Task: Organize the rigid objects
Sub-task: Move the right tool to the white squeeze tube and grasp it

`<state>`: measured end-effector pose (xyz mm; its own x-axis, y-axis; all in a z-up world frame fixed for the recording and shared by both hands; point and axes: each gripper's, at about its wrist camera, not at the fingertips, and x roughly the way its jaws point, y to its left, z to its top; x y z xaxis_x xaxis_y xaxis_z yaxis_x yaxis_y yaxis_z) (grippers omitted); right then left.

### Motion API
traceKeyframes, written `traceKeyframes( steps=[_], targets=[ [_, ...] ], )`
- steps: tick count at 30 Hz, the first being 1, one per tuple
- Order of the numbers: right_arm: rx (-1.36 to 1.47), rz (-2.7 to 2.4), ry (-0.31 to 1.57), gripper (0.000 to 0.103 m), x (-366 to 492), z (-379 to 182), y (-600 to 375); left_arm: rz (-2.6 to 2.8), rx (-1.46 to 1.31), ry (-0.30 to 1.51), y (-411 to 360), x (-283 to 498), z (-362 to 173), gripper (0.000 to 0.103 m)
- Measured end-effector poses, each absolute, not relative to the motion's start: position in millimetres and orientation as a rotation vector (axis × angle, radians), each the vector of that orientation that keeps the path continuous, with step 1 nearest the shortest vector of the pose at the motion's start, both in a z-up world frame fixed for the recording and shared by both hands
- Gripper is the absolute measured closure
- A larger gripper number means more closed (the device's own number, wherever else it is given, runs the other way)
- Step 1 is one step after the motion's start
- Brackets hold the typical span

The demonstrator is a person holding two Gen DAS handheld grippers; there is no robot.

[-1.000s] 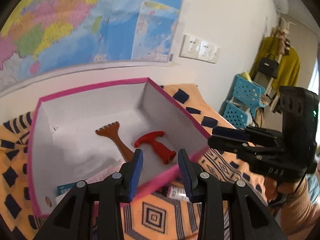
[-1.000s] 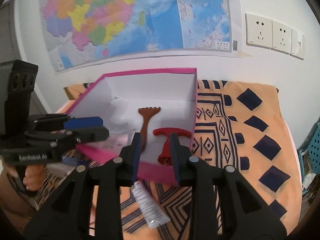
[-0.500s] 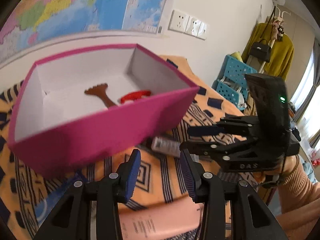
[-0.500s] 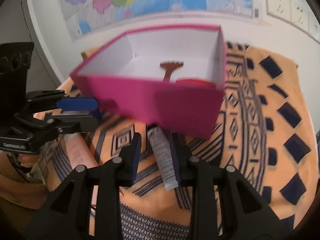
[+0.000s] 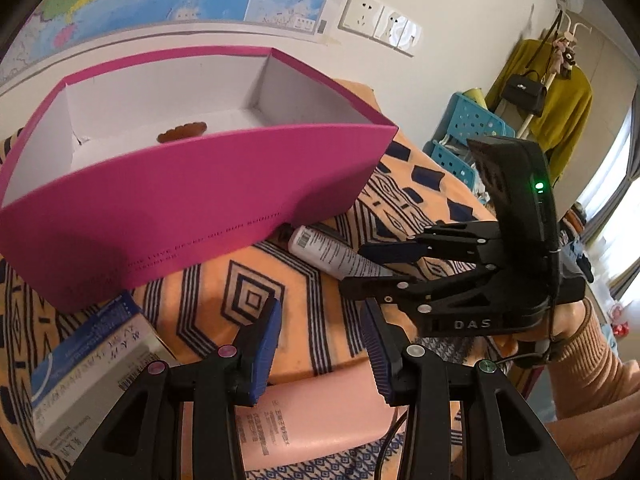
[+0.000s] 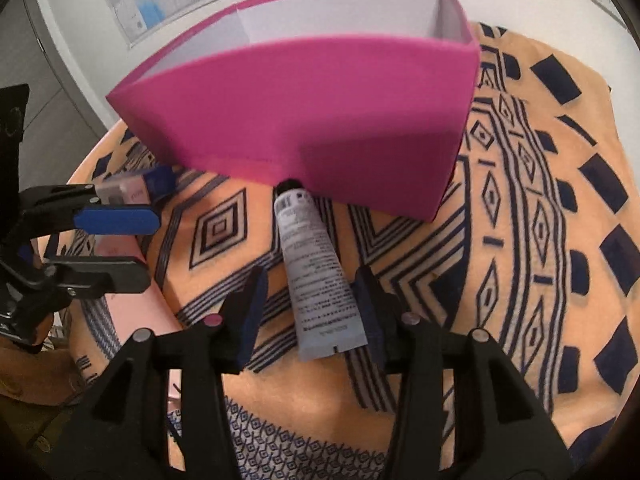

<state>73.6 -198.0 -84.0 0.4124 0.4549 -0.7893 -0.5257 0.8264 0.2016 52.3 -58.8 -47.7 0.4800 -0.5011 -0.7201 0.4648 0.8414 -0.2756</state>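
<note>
A pink box (image 5: 192, 184) with white inside stands on the patterned cloth; it also shows in the right wrist view (image 6: 304, 120). A brown rake head (image 5: 182, 131) peeks over its rim. A white tube (image 6: 314, 276) lies in front of the box, cap toward it. My right gripper (image 6: 308, 304) is open, its jaws either side of the tube's flat end. The tube also shows in the left wrist view (image 5: 336, 254). My left gripper (image 5: 320, 340) is open and empty, low over a pink bottle (image 5: 316, 412). A blue-white carton (image 5: 92, 372) lies to its left.
The orange and navy cloth (image 6: 540, 240) covers the table, with its edge near at the bottom. A map and wall sockets (image 5: 380, 24) are behind the box. Blue baskets (image 5: 468, 128) and a coat rack stand at the right.
Both grippers have come down and back from over the box to the cloth in front of it. The right gripper's jaws now flank the tube; the left is over the pink bottle.
</note>
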Motion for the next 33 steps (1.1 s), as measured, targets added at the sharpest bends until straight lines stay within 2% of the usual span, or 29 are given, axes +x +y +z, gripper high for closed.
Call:
traceKeyframes(
  steps=[11, 19, 33],
  targets=[
    [0.004, 0.772, 0.996, 0.056, 36.2, -83.5, -190.0, -0.561, -0.066, 0.921, -45.1, 50.9, -58.3, 0.061],
    [0.049, 0.820, 0.986, 0.056, 39.5, -83.5, -179.2, -0.546, -0.088, 0.936, -40.9, 51.0, -61.0, 0.061],
    [0.158, 0.609, 0.926, 0.056, 66.4, -74.8, -238.2, -0.545, -0.013, 0.966, -70.4, 61.6, -70.4, 0.061]
  ],
)
